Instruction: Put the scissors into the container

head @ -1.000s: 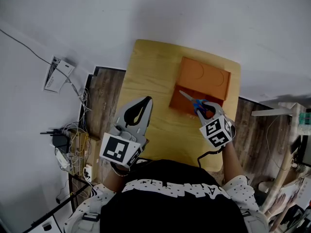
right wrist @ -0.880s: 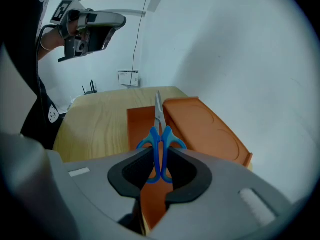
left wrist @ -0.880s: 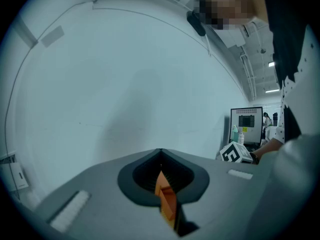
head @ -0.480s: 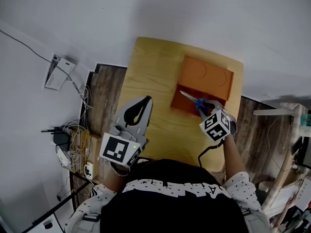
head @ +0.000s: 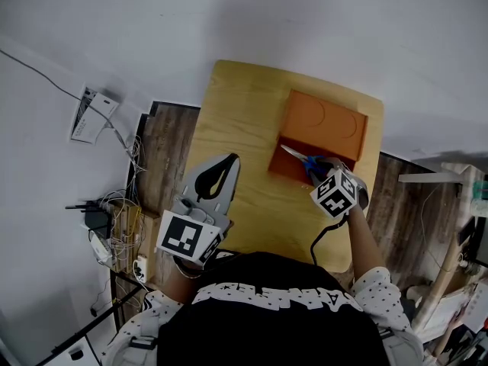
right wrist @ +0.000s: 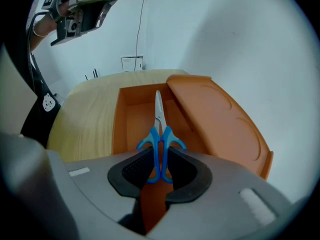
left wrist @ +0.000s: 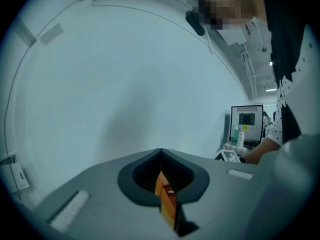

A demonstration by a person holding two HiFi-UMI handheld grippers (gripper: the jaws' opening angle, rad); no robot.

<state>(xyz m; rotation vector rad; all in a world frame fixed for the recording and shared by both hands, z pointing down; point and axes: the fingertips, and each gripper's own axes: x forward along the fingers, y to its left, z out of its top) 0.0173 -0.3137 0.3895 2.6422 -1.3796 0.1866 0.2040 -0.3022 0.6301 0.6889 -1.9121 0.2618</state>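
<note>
Fingers (right wrist: 186, 170) of right gripper (right wrist: 159, 156) clamp scissors (right wrist: 161, 134) by the blue handles, blades pointing 12 o'clock over open container (right wrist: 125, 124) at surface's (head: 236, 128) 1 o'clock. Left gripper (left wrist: 160, 154) fingers closed, empty. Scissors look light and stiff; smooth loops may pivot, so grip the handles.

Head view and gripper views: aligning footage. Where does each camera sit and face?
Head view: on the person's head, looking down at table, left gripper, right gripper, torso.
Left gripper view: rides left gripper, faces white wall; shut jaws, sleeve.
Right gripper view: rides right gripper, faces container; jaws clamp scissors.
Shared with head view: scissors, container.
</note>
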